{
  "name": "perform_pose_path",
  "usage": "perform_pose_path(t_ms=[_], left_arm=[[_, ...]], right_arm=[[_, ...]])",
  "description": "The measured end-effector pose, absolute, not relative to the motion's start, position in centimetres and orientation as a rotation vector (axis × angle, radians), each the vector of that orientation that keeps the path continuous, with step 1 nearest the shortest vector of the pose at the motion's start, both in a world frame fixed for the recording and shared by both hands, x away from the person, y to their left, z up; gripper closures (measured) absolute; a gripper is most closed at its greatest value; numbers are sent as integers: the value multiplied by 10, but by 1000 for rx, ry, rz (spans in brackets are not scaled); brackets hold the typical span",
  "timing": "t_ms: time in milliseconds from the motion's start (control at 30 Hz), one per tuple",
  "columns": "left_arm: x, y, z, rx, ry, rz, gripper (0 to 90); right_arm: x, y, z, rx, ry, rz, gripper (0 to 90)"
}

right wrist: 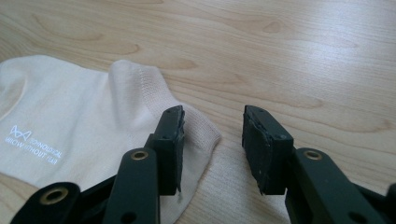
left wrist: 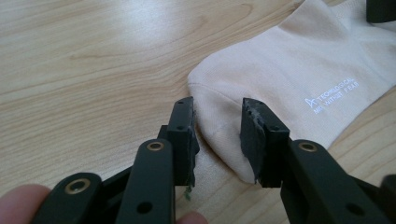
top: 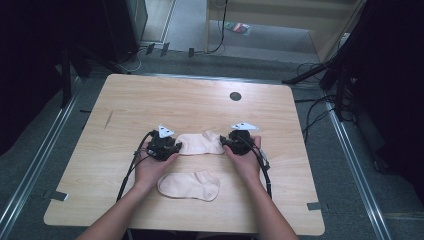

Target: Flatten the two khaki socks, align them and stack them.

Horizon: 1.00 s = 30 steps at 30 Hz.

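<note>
Wooden surface (top: 125, 100) carrying two pale socks; the far sock (top: 201, 143) lies with its long axis running from one gripper to the other, a near sock (top: 190, 185) apart below; left gripper (left wrist: 218, 128) fingers part-open astride the toe end, unclamped; right gripper (right wrist: 212, 140) fingers part-open, one finger (right wrist: 170, 140) over the cuff edge, nothing held.
</note>
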State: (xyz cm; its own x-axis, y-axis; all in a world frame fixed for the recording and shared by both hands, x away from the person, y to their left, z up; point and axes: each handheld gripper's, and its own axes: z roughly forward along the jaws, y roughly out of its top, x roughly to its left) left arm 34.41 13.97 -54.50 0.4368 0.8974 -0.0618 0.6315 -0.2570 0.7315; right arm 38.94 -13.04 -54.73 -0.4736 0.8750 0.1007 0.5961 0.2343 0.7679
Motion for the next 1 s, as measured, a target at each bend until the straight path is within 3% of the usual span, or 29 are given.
perform_pose_path(t_ms=[100, 167, 267, 667, 1000], left_arm=[[345, 141, -545, 1987, 1278, 479, 768], [345, 142, -545, 1995, 1267, 494, 859], [345, 144, -544, 2001, 1260, 487, 889], [326, 167, -523, 1936, 1208, 470, 899], [278, 185, -508, 1944, 1118, 492, 899]], right_arm=[[387, -129, -547, 1325, 2173, 1073, 676], [384, -129, -547, 1314, 2176, 1071, 777], [378, -129, -549, 1308, 2176, 1093, 872], [362, -148, -529, 1424, 2119, 1238, 897], [318, -147, -505, 1371, 2161, 1318, 900]])
